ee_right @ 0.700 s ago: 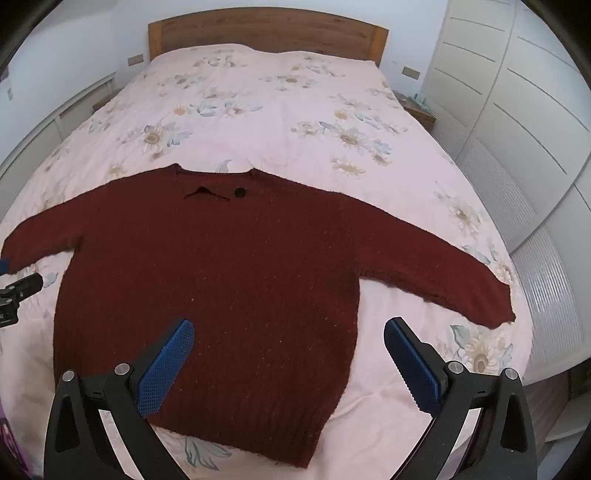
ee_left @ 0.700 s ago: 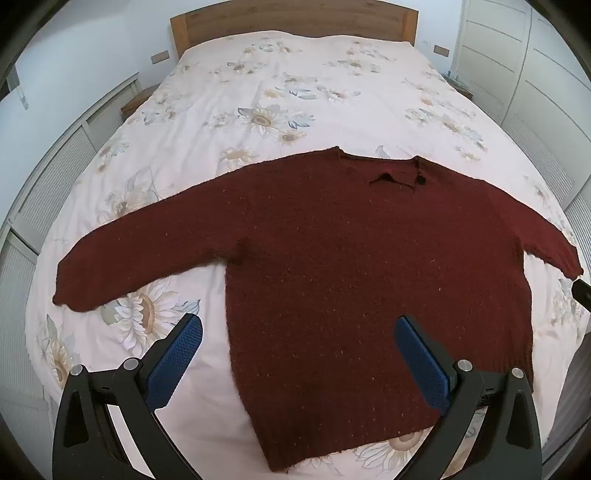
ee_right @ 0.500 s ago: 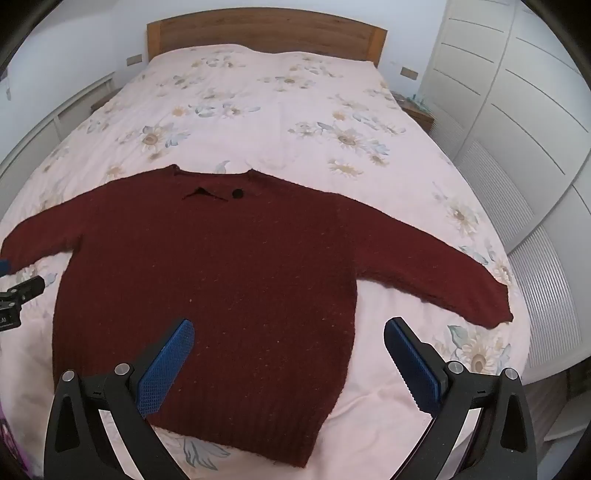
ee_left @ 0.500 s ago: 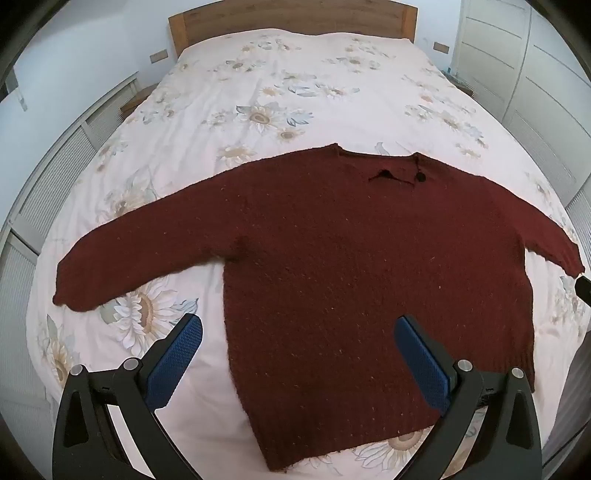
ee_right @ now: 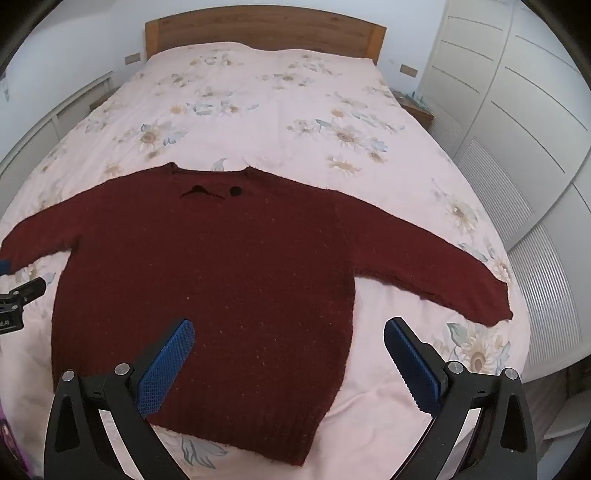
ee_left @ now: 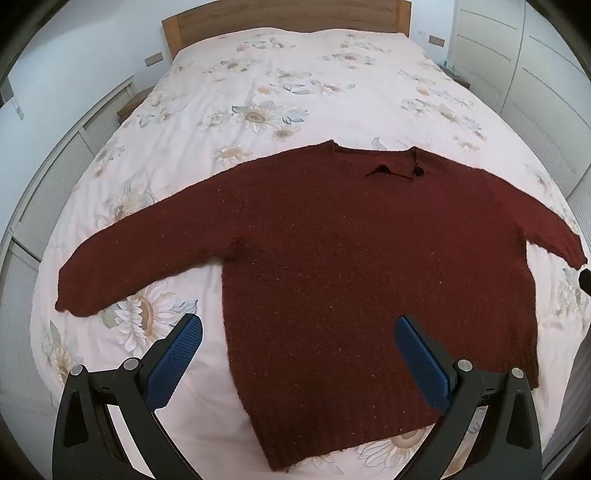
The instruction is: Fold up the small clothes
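A dark red knitted sweater (ee_left: 351,258) lies flat and spread out on the bed, sleeves out to both sides, neckline toward the headboard; it also shows in the right wrist view (ee_right: 221,277). My left gripper (ee_left: 297,334) is open and empty, hovering above the sweater's lower left part near its hem. My right gripper (ee_right: 288,338) is open and empty above the sweater's lower right part. The left sleeve cuff (ee_left: 74,295) and the right sleeve cuff (ee_right: 487,299) lie on the bedding. The left gripper's body (ee_right: 18,295) shows at the right wrist view's left edge.
The bed (ee_left: 295,92) has a pale floral cover and a wooden headboard (ee_right: 258,27). White wardrobe doors (ee_right: 517,110) stand to the right of the bed. White cabinets (ee_left: 55,184) line the left side. Small bedside tables (ee_right: 413,105) sit near the headboard.
Both grippers have shifted very slightly; the sweater sits a touch lower in both views. The sweater itself has not moved and both grippers stay open.
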`<state>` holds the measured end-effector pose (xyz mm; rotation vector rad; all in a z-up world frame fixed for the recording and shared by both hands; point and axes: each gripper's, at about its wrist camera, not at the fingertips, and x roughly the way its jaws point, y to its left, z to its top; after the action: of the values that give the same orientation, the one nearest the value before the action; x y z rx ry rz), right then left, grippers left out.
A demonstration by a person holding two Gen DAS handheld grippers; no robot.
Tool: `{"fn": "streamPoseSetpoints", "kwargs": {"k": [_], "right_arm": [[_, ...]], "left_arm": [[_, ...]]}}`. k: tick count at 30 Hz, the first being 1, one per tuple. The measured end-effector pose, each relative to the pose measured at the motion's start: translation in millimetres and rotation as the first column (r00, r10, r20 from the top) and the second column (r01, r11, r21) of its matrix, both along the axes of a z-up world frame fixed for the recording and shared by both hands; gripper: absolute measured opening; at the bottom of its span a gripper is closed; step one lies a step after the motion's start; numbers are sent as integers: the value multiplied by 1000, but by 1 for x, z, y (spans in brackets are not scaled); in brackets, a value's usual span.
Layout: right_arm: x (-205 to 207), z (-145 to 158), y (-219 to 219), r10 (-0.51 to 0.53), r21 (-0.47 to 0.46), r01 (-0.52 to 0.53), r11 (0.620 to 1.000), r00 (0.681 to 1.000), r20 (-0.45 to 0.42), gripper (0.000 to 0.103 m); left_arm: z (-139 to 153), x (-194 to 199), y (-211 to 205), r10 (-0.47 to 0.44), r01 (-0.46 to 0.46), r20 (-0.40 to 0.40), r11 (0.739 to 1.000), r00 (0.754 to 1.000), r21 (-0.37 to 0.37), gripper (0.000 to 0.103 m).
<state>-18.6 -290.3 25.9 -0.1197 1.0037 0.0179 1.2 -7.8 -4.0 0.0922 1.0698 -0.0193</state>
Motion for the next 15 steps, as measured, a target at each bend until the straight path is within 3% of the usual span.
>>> {"fn": "streamPoseSetpoints", "kwargs": {"k": [15], "right_arm": [[2,-4,0,2,-7,-2,1000,1000,-13,103]], "left_arm": [[-8,2,-2,-11,11,-15,1000,1000,2,102]]}}
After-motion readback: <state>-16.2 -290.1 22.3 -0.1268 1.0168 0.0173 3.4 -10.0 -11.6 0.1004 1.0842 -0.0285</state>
